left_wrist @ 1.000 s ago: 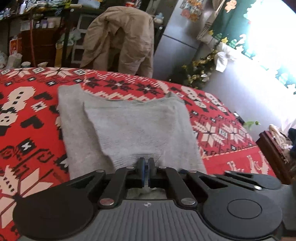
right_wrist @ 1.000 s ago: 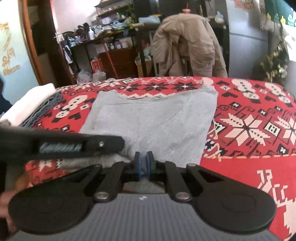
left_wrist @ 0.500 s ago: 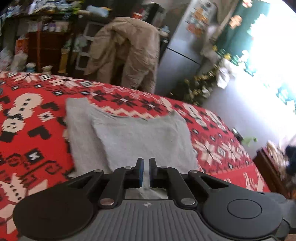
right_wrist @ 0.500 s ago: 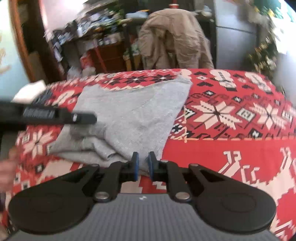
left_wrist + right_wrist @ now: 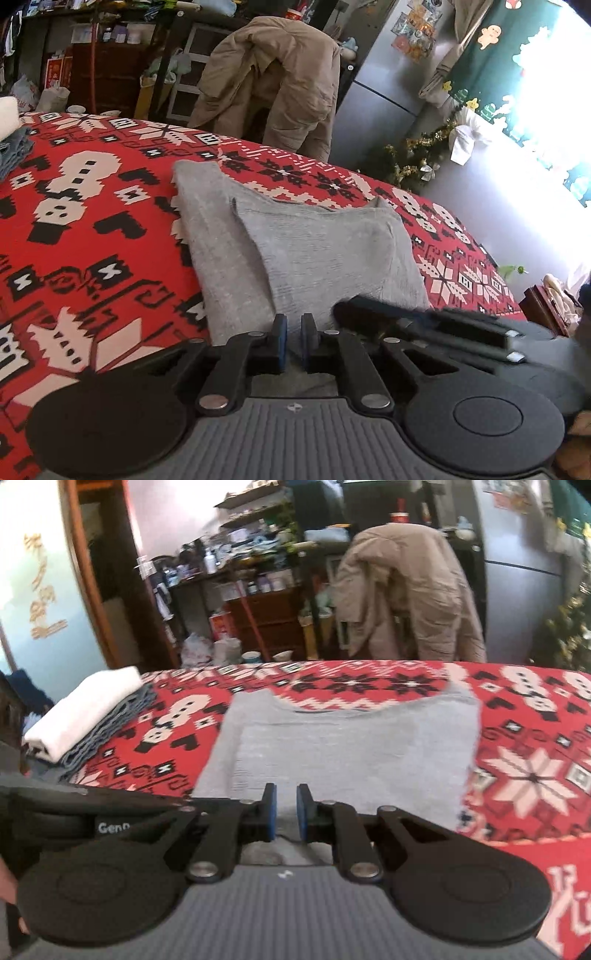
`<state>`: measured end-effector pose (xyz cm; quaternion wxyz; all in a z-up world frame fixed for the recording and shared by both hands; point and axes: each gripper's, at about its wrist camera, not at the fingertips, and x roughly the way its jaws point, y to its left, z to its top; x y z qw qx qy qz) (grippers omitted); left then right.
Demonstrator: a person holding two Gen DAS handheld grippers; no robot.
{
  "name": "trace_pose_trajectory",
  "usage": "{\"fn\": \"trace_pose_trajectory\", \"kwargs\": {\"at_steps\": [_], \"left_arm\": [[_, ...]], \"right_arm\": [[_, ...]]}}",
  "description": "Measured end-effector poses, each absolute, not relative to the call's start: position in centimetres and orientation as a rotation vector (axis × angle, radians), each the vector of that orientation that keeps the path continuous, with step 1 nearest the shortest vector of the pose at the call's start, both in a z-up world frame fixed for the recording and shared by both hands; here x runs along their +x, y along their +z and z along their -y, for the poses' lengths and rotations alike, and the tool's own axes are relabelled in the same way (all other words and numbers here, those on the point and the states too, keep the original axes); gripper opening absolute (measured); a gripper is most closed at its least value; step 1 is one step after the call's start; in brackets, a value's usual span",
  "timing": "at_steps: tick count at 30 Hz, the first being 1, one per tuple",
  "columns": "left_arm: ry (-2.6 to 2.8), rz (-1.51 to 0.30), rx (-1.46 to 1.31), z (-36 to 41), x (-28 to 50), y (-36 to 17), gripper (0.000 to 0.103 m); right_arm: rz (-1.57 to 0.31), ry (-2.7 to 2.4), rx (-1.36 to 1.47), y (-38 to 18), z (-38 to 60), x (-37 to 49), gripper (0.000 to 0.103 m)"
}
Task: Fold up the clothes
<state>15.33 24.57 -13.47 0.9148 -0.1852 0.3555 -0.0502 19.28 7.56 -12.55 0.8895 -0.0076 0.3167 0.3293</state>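
Observation:
A grey knit garment (image 5: pixel 314 251) lies folded in layers on a red patterned cloth (image 5: pixel 92 221); its upper layer sits a little inside the lower one. My left gripper (image 5: pixel 293 332) hovers over the near edge, its jaws opening, and the fabric shows through the gap without being pinched. Just to its right is my right gripper (image 5: pixel 282 805), above the same near edge of the garment (image 5: pixel 351 746). Its blue pads stand slightly apart and hold nothing. Each gripper shows as a dark blurred shape in the other's view.
A white folded towel (image 5: pixel 85 709) on a blue-grey knit lies at the far left of the red cloth (image 5: pixel 535 775). Behind it a beige jacket (image 5: pixel 273 81) hangs over a chair by a grey fridge (image 5: pixel 388 74). Cluttered shelves line the back wall.
The left jaws, shut at the garment's near edge a second ago, now stand apart. The right gripper swung out to the right and came back over the garment's near edge.

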Motion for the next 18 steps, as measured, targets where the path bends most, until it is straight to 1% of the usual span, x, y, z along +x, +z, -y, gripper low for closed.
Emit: {"fn": "trace_pose_trajectory", "kwargs": {"at_steps": [3,7,12,18], "left_arm": [[-0.094,-0.737,-0.392,-25.5,15.1,-13.4,0.007],[-0.089,-0.724,-0.435,-26.7,14.7,-13.0,0.007],[-0.108,-0.696,-0.464,-26.9,14.7,-12.4,0.007],[-0.126,-0.655,-0.474,-26.0,15.7,-11.9,0.007]], "right_arm": [[-0.684,0.699,-0.06,-13.5,-8.7,18.5,0.013],[-0.631,0.722,-0.172,-13.7,-9.6,16.5,0.015],[-0.604,0.744,-0.232,-13.5,-10.2,15.4,0.016],[-0.596,0.695,-0.098,-12.2,-8.6,17.1,0.016]]}}
